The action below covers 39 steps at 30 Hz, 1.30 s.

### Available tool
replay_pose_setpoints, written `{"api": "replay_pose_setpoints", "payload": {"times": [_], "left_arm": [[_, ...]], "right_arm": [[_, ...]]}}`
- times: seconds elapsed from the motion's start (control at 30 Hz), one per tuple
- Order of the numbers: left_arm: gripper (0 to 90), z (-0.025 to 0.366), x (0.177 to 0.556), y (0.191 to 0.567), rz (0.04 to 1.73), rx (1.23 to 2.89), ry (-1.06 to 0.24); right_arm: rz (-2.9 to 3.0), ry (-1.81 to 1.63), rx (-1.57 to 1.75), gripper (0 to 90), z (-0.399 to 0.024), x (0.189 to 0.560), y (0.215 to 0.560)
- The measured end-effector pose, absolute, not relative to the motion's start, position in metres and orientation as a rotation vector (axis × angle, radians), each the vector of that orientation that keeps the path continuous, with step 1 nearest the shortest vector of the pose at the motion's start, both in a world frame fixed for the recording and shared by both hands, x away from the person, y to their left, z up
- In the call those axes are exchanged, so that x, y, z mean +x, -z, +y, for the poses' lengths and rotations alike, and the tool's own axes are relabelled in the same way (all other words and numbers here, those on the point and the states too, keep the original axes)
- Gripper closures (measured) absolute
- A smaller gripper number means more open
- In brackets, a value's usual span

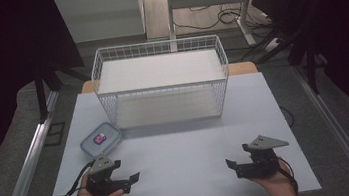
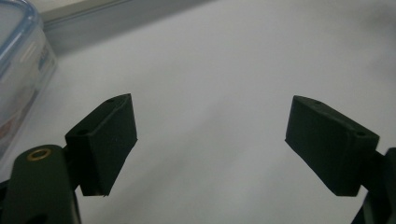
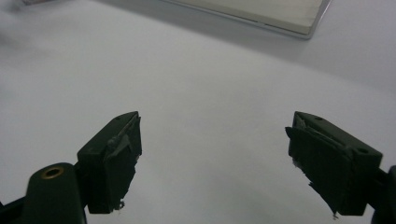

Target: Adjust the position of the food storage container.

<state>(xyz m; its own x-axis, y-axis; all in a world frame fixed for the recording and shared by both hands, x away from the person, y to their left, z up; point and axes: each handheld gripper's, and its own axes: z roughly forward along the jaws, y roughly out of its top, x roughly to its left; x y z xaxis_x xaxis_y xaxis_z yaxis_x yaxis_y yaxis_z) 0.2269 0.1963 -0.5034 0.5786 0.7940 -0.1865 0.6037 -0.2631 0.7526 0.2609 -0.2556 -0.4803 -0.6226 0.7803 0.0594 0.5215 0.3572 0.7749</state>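
A white wire basket (image 1: pixel 160 79) stands at the back middle of the pale table (image 1: pixel 178 148), and it looks empty. A clear lidded box with a blue rim (image 1: pixel 100 139) lies in front of its left corner, something pink and red inside. That box's edge (image 2: pixel 18 70) shows at the left of the left gripper view. My left gripper (image 1: pixel 124 174) rests low near the front left, held by a hand, open with nothing between its jaws. My right gripper (image 1: pixel 238 159) sits near the front right, also open and empty. Its view shows bare table and the basket's base edge (image 3: pixel 261 14).
Dark curtains flank the table on both sides. Beyond the basket are a desk frame (image 1: pixel 206 3) and cables on the floor (image 1: pixel 233 17). Metal rails (image 1: pixel 33 155) run along the table's left and right sides.
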Motion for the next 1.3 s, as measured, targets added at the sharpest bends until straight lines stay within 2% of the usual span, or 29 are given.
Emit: {"api": "replay_pose_setpoints", "payload": {"times": [0.8, 1.3], "left_arm": [[17.8, 0.196, 0.222, 0.505, 1.137, 2.044, -0.317], [20.5, 0.220, 0.229, 0.469, 1.137, 1.957, -0.341]], "right_arm": [[2.364, -1.036, 1.175, 18.6, -0.254, 0.263, 0.488], [2.352, -1.048, 1.169, 18.5, -0.253, 0.262, 0.485]]}}
